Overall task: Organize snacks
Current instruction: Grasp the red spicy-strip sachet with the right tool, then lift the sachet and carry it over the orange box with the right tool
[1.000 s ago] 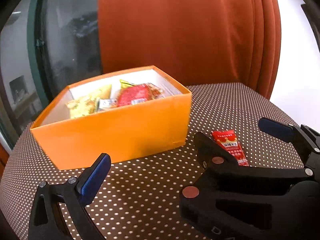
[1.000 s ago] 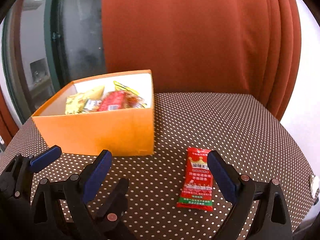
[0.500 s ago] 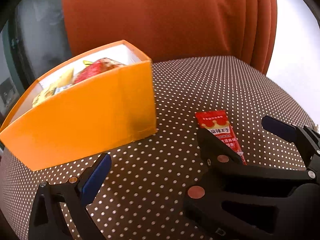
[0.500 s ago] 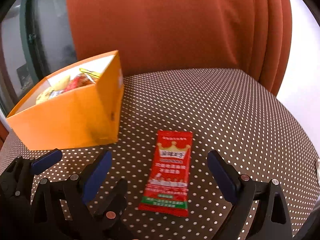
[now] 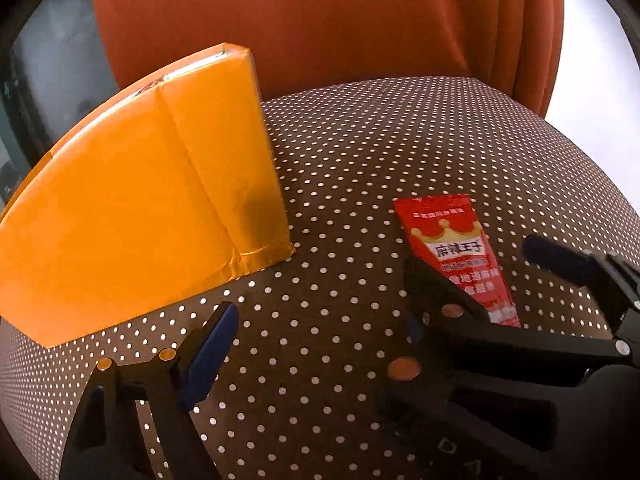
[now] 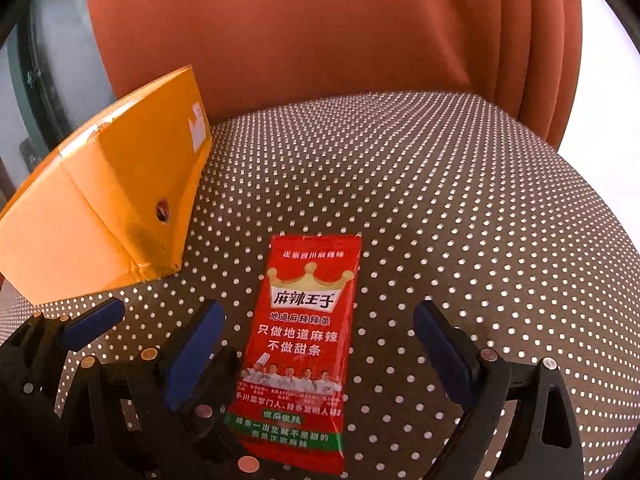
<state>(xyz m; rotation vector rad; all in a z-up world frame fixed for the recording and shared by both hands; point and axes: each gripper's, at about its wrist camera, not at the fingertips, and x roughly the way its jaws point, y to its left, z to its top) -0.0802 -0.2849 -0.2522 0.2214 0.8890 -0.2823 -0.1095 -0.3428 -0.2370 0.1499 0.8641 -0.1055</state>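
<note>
red snack packet (image 6: pixel 302 344), orange box (image 5: pixel 136 216), brown white-dotted tablecloth (image 6: pixel 460 200)

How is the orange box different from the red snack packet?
The orange box stands tall with stiff walls; the red snack packet lies flat on the dotted table. The box is plain orange and much bigger; the packet is small, red, with a gold crown and printed writing. The packet lies between the fingers of the open right hand-held gripper; the box sits off to that gripper's left. Both rest on the same table.

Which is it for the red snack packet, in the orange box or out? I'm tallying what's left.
Out. The red snack packet lies flat on the dotted tablecloth, beside the orange box, between the open right gripper fingers.
</note>
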